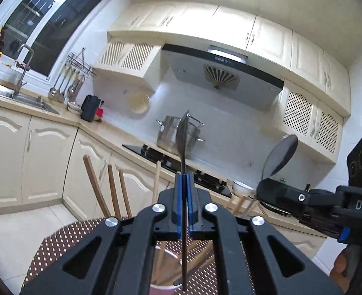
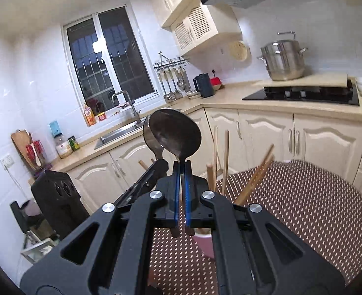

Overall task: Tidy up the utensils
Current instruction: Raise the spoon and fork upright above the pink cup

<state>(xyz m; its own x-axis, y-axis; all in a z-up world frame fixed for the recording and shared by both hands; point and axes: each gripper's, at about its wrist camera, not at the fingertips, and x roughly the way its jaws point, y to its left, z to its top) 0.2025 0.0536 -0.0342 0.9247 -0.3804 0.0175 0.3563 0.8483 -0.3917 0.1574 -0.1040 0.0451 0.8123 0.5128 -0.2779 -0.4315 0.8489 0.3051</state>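
The left tongs [image 1: 185,179] were pressed together on the handle of a metal spoon [image 1: 183,137], which stood upright and showed its bowl edge-on in the left wrist view. The right tongs [image 2: 182,166] were likewise clamped shut on the neck of a second spoon [image 2: 175,132], its dark bowl raised and facing the right wrist camera. In that view the first spoon's bowl sat just behind and to the left of the second, with the left tongs reaching in beside it. Both spoons hung above a pink cup [image 2: 205,244] that stood on a round bench [image 2: 304,204] covered in a brown dotted cloth. Several wooden chopsticks [image 2: 226,157] leaned out of the cup at different angles. Behind, a steel pot [image 2: 283,60] stood beside the black hob [image 2: 304,94].
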